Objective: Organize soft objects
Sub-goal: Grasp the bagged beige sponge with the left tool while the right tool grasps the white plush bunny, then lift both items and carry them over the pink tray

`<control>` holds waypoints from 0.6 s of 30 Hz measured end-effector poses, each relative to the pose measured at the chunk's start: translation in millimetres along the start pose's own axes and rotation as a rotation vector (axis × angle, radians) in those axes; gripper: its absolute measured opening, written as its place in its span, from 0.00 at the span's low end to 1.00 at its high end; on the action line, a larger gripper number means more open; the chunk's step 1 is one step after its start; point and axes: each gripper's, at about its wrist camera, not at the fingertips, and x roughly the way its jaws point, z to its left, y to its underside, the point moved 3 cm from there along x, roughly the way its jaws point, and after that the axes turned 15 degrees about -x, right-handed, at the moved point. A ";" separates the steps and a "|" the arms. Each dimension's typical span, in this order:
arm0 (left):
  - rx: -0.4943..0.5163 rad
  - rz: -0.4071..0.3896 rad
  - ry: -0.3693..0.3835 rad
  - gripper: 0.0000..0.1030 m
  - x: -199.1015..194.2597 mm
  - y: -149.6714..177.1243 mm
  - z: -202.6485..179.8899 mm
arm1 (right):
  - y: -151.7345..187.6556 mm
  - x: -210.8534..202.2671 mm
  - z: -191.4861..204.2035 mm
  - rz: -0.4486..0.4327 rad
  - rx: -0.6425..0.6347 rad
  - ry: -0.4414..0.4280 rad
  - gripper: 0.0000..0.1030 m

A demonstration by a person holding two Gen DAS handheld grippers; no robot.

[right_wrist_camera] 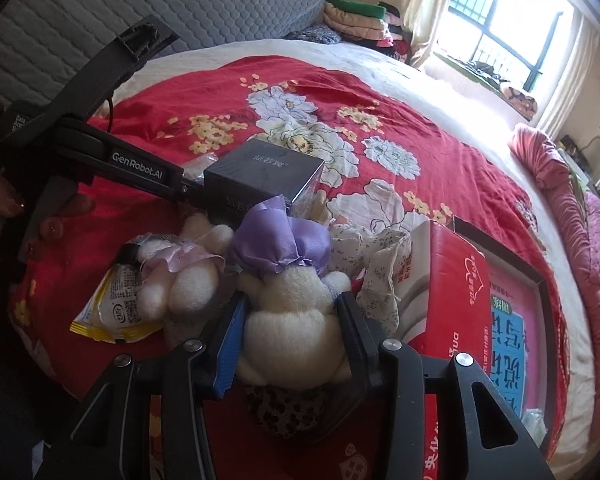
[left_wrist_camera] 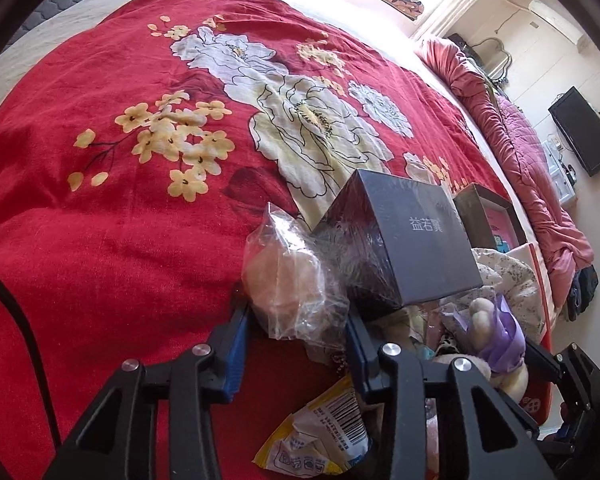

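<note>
In the left wrist view my left gripper [left_wrist_camera: 296, 320] is shut on a clear plastic bag [left_wrist_camera: 288, 280] with a pale pink soft lump inside; both blue pads press its sides. The bag lies on the red floral bedspread [left_wrist_camera: 120, 220] against a black box [left_wrist_camera: 404, 240]. In the right wrist view my right gripper [right_wrist_camera: 290, 336] is shut on a white plush toy [right_wrist_camera: 292, 320] with a purple satin bow. A second white plush [right_wrist_camera: 180, 276] in a pale purple dress lies just left of it. The left gripper's arm [right_wrist_camera: 140, 168] reaches in from the left, its tips hidden behind the black box [right_wrist_camera: 264, 176].
A yellow snack packet [right_wrist_camera: 112, 312] lies at the near left. Floral cloth pieces [right_wrist_camera: 380, 268] rest against a red carton [right_wrist_camera: 452, 292], with a framed box [right_wrist_camera: 512, 320] behind it. A pink quilt [right_wrist_camera: 580, 240] runs along the bed's right edge. A person's hand [right_wrist_camera: 4, 196] holds the left gripper.
</note>
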 end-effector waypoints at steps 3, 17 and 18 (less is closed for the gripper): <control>-0.015 0.000 0.023 0.39 -1.9 -0.8 2.4 | 1.9 -7.4 -0.2 -0.021 0.038 -0.016 0.45; 0.028 -0.095 -0.025 0.39 -57.5 14.3 6.8 | 1.2 -32.5 -7.8 -0.100 0.121 -0.038 0.45; 0.039 -0.107 -0.033 0.39 -61.3 15.3 4.3 | 1.4 -34.1 -8.3 -0.105 0.128 -0.041 0.45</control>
